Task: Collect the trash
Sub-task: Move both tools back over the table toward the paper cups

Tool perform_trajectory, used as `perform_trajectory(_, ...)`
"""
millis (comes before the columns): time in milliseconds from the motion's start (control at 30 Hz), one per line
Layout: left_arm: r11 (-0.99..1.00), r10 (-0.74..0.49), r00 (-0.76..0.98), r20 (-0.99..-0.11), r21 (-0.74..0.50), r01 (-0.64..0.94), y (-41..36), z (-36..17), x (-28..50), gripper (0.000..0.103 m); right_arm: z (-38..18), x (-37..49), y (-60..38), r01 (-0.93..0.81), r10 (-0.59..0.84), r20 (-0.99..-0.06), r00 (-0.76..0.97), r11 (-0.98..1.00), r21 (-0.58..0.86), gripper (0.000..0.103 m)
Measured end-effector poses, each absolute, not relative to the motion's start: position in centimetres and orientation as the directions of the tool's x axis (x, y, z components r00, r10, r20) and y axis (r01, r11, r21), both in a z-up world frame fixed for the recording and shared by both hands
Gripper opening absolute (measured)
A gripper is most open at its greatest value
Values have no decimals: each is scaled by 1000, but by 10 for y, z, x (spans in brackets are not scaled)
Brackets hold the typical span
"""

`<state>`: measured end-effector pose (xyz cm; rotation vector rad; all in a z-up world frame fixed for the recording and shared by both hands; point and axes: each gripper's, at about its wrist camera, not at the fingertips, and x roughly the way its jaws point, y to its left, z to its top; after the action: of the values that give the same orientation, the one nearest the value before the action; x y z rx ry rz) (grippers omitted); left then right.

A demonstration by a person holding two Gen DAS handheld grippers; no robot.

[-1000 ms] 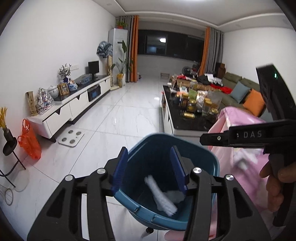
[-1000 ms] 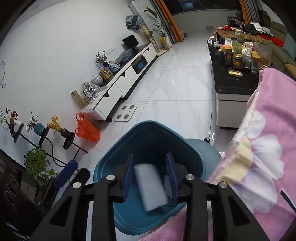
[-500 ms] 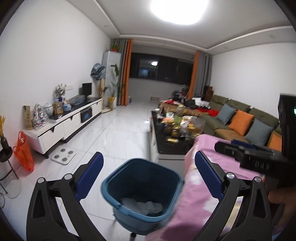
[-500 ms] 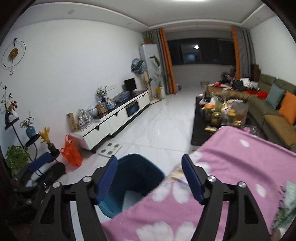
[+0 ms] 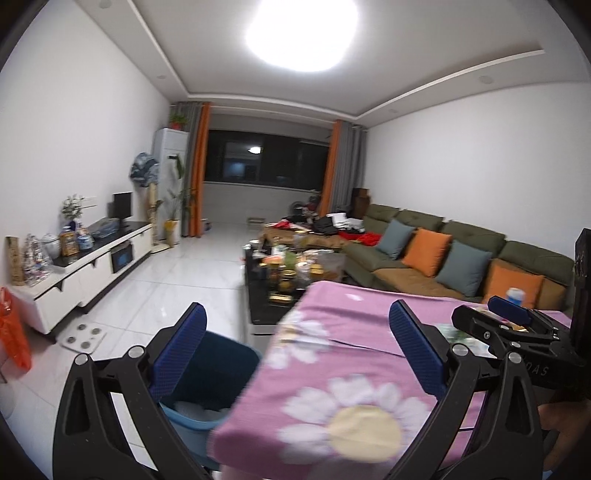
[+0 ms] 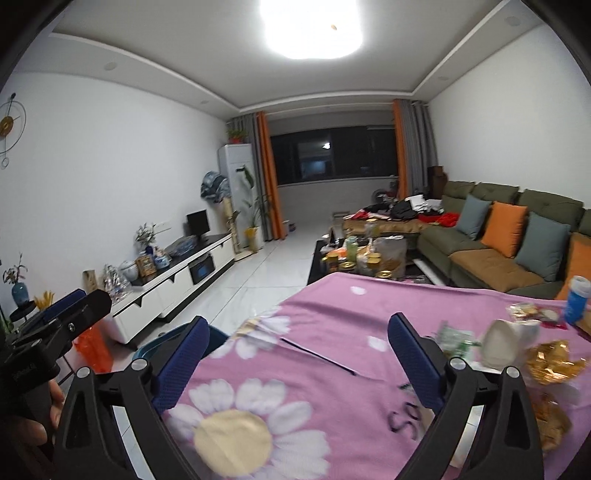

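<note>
Ceiling lamp [image 5: 301, 31] glares; foreground blurred, edges warped.

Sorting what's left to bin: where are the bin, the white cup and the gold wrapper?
bin [image 5: 207, 419], left wrist view, front rim.
white cup [image 6: 506, 341], right wrist view, its side.
gold wrapper [image 6: 552, 360], right wrist view, crumpled middle.

A pink cloth with big white daisies [image 6: 332, 343] covers the surface. Past it stands a dark coffee table [image 5: 258, 295] crowded with jars [image 6: 373, 258], though they are too blurry to tell apart. A green sofa [image 5: 424, 236] runs along the right wall, with orange pillows [image 5: 426, 252] and gray-blue pillows [image 5: 465, 266] on it. By the left wall is a long white TV cabinet [image 5: 92, 266] with a small black screen [image 5: 122, 205] and a little plant [image 5: 72, 206] on top. An orange bag [image 5: 13, 339] sits near the cabinet's end. A white scale [image 5: 83, 335] lies on the shiny white floor [image 5: 184, 273]. Orange curtains [image 5: 201, 166] hang beside a dark window [image 5: 266, 162]. A round light [image 5: 301, 27] glows on the ceiling.
</note>
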<state>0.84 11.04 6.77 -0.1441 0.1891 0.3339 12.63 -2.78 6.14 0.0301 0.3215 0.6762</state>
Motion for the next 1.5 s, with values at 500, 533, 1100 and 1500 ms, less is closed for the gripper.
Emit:
perform_trajectory(500, 989, 78, 980, -182, -107, -98, 20, 58, 23, 97, 52, 75, -149, -346, 350, -221, 910, 937, 58, 96)
perform_trajectory(533, 990, 64, 981, -184, -109, -85, 16, 56, 24, 97, 52, 73, -155, -329, 332, -222, 917, 943, 55, 96)
perform_trajectory(1100, 992, -63, 974, -216, -117, 38, -18, 31, 31, 97, 32, 28, -204, -144, 154, -263, 952, 988, 56, 96)
perform_trajectory(1500, 994, -74, 955, -287, -102, 47, -18, 21, 46, 97, 19, 54, -199, -166, 188, -358, 915, 982, 89, 96)
